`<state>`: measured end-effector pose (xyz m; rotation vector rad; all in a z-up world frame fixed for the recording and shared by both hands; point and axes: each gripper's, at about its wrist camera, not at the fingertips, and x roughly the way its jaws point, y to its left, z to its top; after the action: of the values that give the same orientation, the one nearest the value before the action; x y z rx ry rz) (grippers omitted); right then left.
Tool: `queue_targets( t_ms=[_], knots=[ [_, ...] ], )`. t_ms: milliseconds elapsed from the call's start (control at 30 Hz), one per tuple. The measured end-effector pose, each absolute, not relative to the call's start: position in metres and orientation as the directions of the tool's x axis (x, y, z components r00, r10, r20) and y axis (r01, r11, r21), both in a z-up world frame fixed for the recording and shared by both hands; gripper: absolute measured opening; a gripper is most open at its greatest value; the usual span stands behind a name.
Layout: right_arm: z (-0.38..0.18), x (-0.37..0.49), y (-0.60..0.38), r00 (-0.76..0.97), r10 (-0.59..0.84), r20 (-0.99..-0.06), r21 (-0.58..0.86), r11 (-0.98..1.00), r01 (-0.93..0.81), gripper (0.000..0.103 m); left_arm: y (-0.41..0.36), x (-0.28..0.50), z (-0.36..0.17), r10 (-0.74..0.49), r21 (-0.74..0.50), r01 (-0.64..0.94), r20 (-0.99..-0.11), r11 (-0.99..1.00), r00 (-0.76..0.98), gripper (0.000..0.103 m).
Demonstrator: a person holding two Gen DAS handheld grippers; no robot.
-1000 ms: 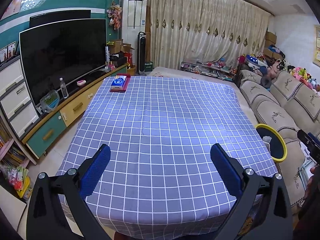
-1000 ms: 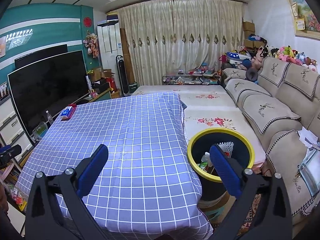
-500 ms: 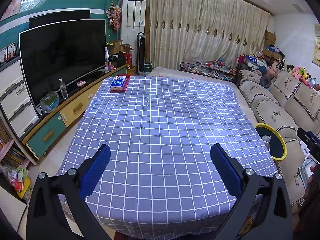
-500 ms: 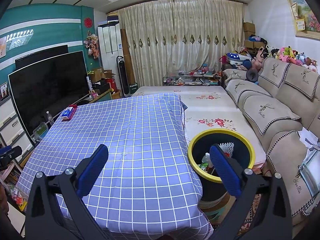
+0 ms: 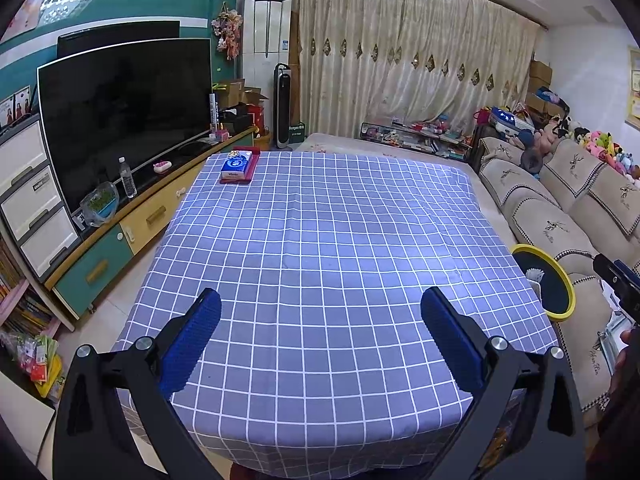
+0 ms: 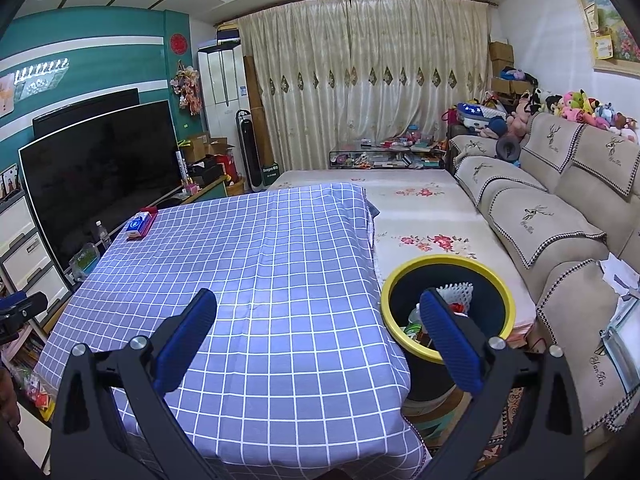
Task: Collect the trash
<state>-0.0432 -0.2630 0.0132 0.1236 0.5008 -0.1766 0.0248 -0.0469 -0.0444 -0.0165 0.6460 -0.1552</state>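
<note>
A black trash bin with a yellow rim (image 6: 448, 264) stands on the floor at the table's right side, with a white foam net (image 6: 454, 291) and other trash inside. It also shows in the left wrist view (image 5: 568, 300). My left gripper (image 5: 320, 312) is open and empty above the near edge of the blue checked tablecloth (image 5: 320, 232). My right gripper (image 6: 318, 312) is open and empty over the table's near right corner, its right finger in front of the bin.
A tissue pack on a red tray (image 5: 239, 165) lies at the table's far left corner. A TV (image 5: 120, 112) on a low cabinet runs along the left. A beige sofa (image 6: 560, 232) and a floral mat (image 6: 420, 216) lie to the right.
Both grippers stay open. The views have shifted only slightly; nothing on the table has moved.
</note>
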Motion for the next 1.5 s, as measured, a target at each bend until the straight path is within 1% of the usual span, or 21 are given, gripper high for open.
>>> queue_targets(
  t_ms=[967,1500],
  knots=[
    [0.0095,-0.0420,-0.2654,0.861,-0.142,-0.489,0.081,0.975,0.207,0.097,-0.0541,0.0236,-0.0442,-0.169,-0.070,0.159,-0.598,0.985,0.783,0.098],
    [0.0049,-0.0409,-0.2661,0.857,-0.141,-0.495,0.083,0.975,0.208,0.097,-0.0543,0.0254,-0.0454,-0.159,-0.065,0.151,-0.596,0.986,0.787,0.098]
  ],
)
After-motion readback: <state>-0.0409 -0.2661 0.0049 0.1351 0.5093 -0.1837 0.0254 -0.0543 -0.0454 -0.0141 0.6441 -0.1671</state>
